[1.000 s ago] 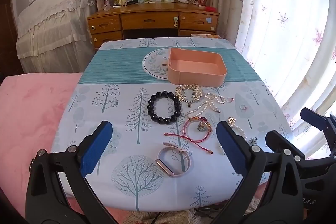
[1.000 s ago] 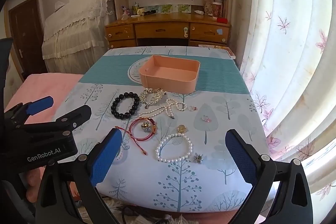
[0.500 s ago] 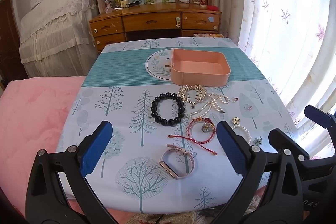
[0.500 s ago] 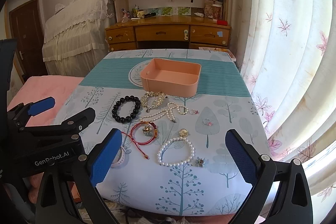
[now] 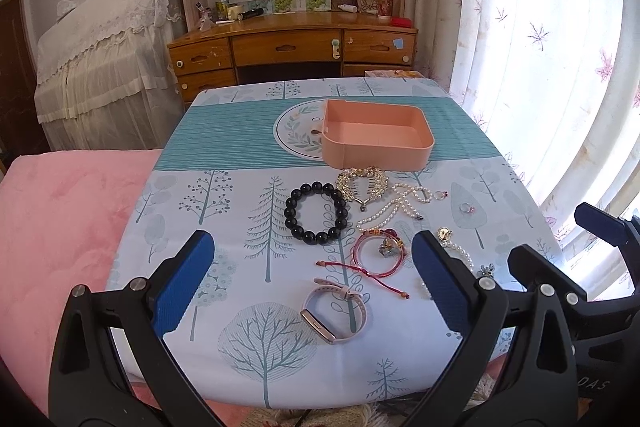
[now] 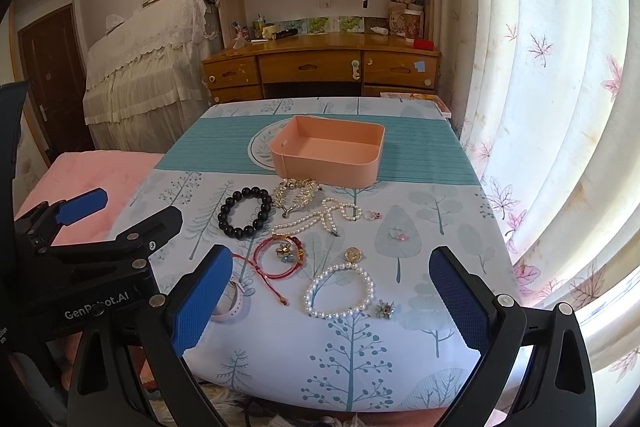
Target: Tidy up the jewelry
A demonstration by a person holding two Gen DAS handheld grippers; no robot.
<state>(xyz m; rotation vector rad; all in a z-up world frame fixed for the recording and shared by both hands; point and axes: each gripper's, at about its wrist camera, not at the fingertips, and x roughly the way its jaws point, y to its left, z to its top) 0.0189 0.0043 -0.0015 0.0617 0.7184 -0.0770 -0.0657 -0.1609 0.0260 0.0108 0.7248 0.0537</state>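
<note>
An empty pink tray stands mid-table. In front of it lie a black bead bracelet, a gold leaf piece, a pearl strand, a red cord bracelet, a pink watch band, a white pearl bracelet, a small ring and a brooch. My left gripper is open above the watch band. My right gripper is open above the pearl bracelet.
The table has a tree-print cloth; its near edge is just below the grippers. A pink bed lies left, a curtain right, a wooden desk behind.
Both grippers have drifted slightly back and up from the table, so the jewelry sits a little lower in view. Both stay open and nothing on the table has moved.
</note>
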